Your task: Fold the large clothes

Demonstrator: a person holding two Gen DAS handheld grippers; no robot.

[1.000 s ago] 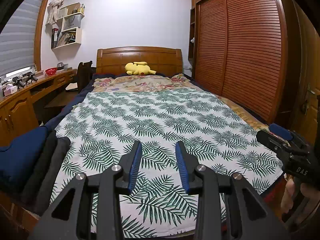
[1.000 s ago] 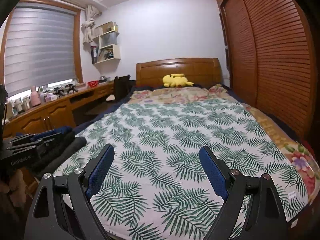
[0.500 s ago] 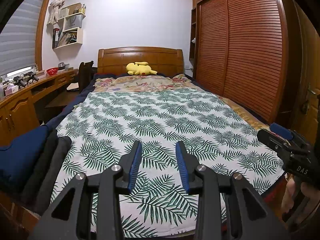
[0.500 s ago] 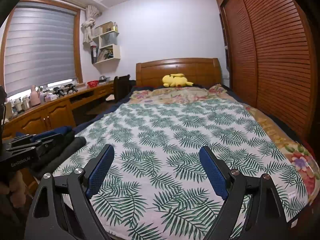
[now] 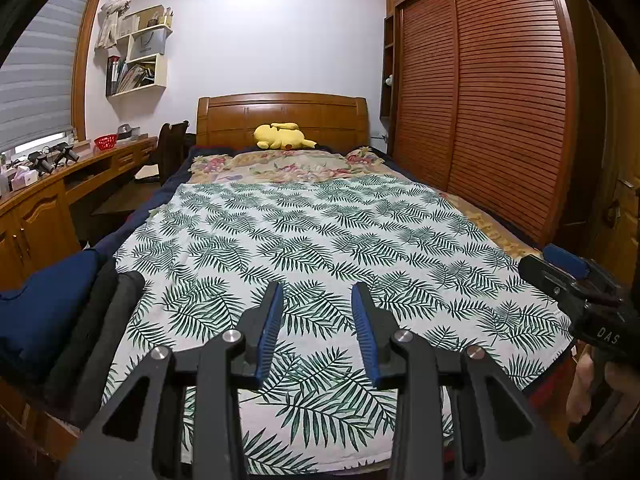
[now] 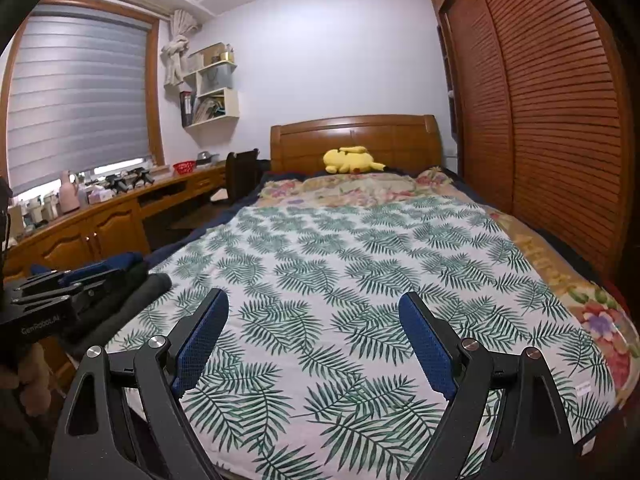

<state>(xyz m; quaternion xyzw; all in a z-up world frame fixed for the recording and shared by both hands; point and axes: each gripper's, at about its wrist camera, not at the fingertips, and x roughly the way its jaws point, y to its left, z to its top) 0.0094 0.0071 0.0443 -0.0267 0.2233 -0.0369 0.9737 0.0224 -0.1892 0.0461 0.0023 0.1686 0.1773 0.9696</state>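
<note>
A large white cloth printed with green palm leaves (image 5: 320,248) lies spread flat over most of the wooden bed (image 5: 282,118), its near edge reaching the foot of the mattress and its far edge stopping short of the floral bedspread (image 5: 280,164) that shows near the headboard. In the right wrist view the same palm-leaf cloth (image 6: 360,264) covers the bed from side to side, with a strip of floral fabric exposed along the right edge.

The left tool (image 5: 317,320) hangs above the near end of the cloth, its 2 blue-padded fingers (image 5: 268,324) a narrow gap apart and holding nothing. The right tool (image 6: 314,344) hangs over the same end with its fingers spread wide, also empty.

At the left corner of the bed foot sits a stack of folded dark garments, navy on black on grey (image 5: 60,320).

A yellow plush toy (image 5: 280,136) lies against the headboard. Brown louvred wardrobe doors (image 5: 500,100) run along the right of the bed, and a long wooden tabletop (image 6: 120,204) with cupboards runs under the window on the left.
</note>
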